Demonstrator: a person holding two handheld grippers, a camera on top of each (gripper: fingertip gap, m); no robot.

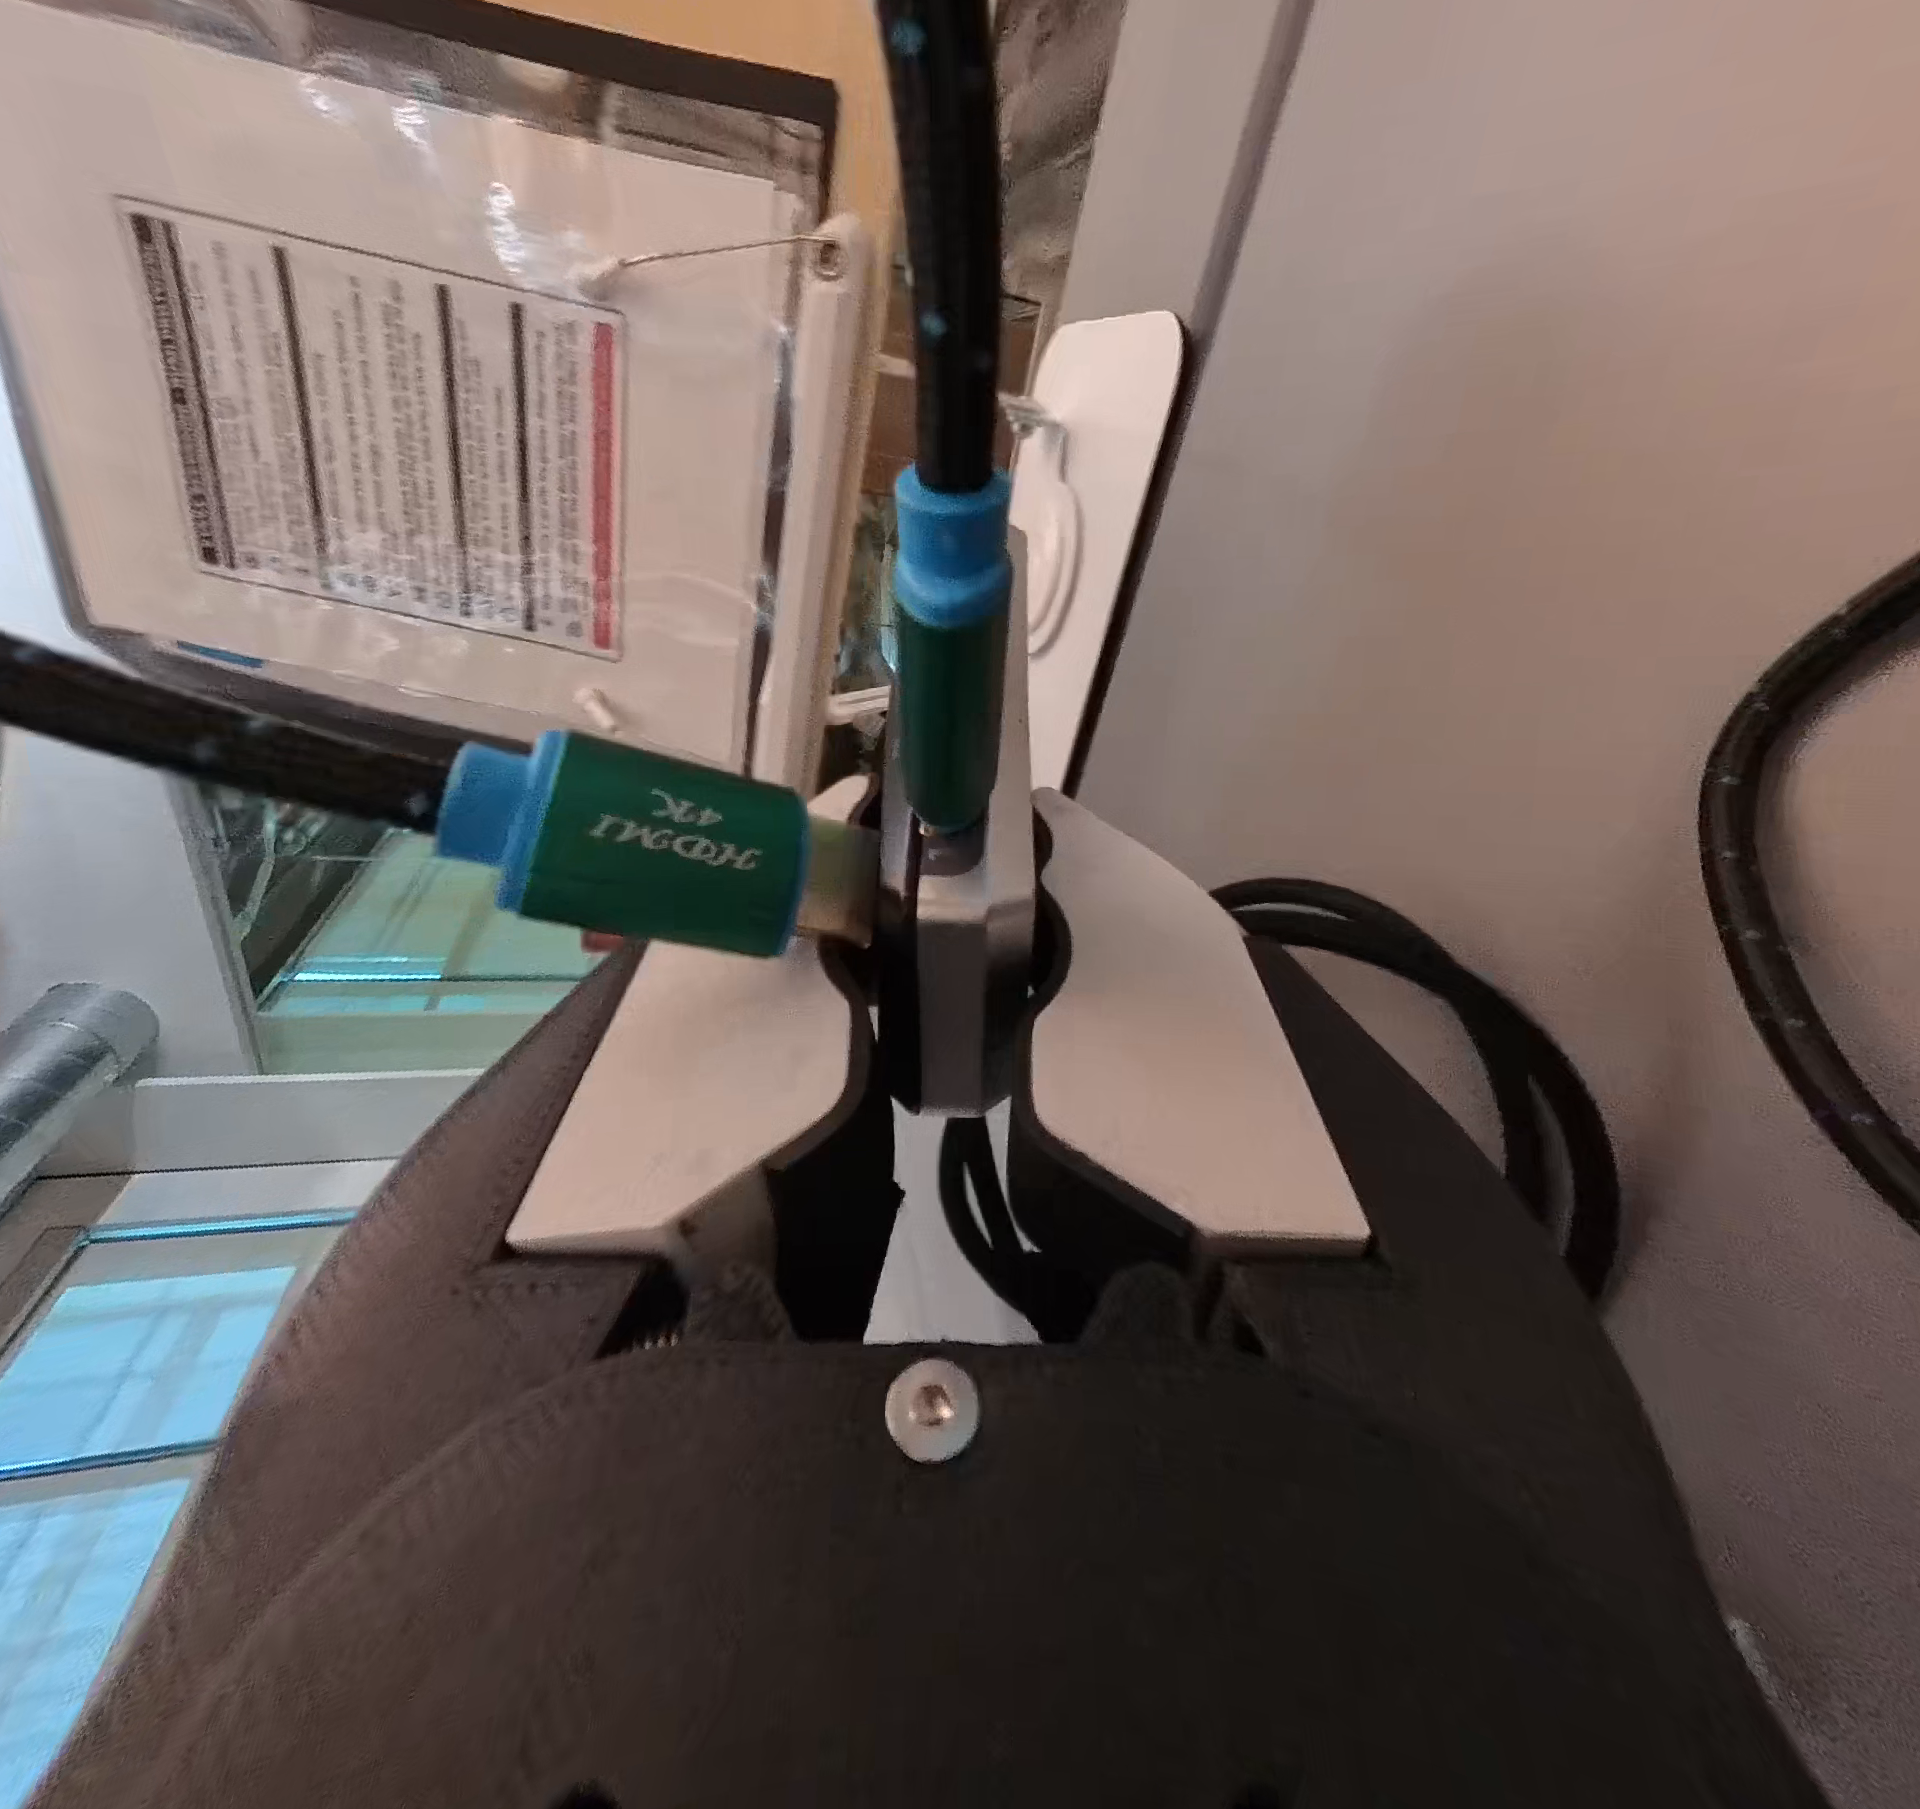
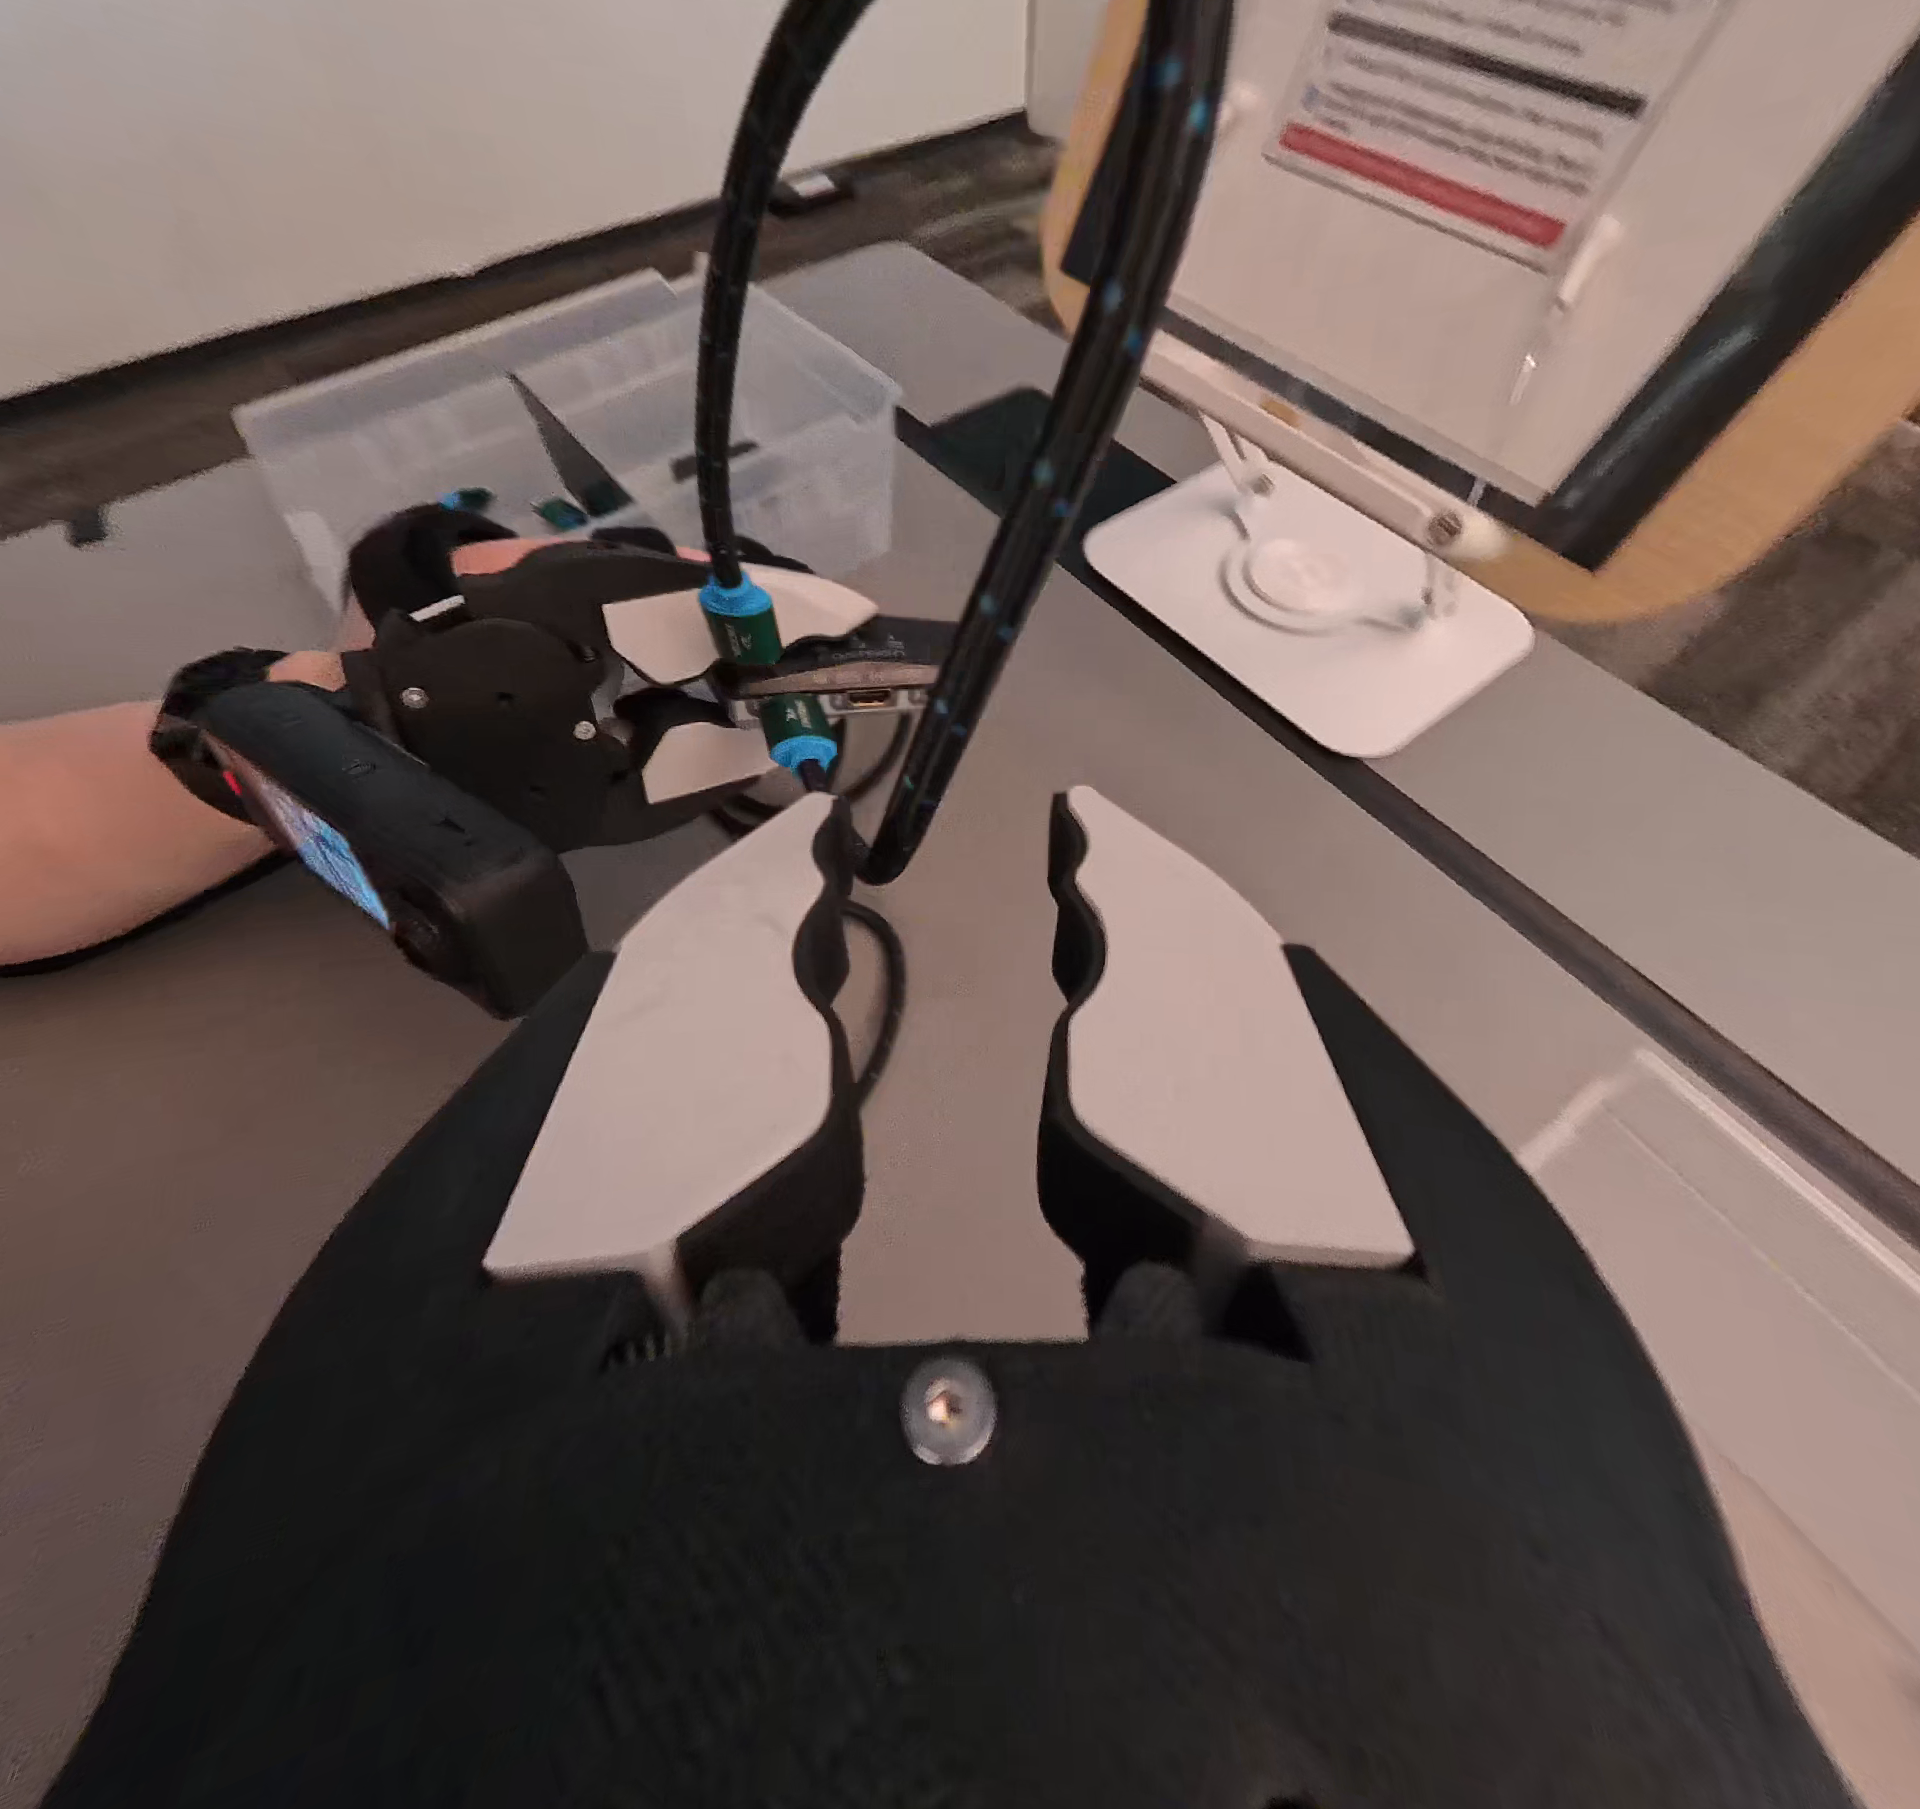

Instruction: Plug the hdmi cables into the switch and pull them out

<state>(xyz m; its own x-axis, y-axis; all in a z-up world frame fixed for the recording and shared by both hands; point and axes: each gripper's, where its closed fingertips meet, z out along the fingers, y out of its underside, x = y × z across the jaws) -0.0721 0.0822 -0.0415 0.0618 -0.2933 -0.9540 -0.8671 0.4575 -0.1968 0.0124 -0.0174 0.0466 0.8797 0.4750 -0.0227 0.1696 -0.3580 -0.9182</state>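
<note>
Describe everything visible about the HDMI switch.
The HDMI switch is a slim grey box that looks like metal, clamped edge-on in the left claw above the table. Two green-and-blue plugs sit in it, one on top, one from the side. The right wrist view shows one empty port.
</note>
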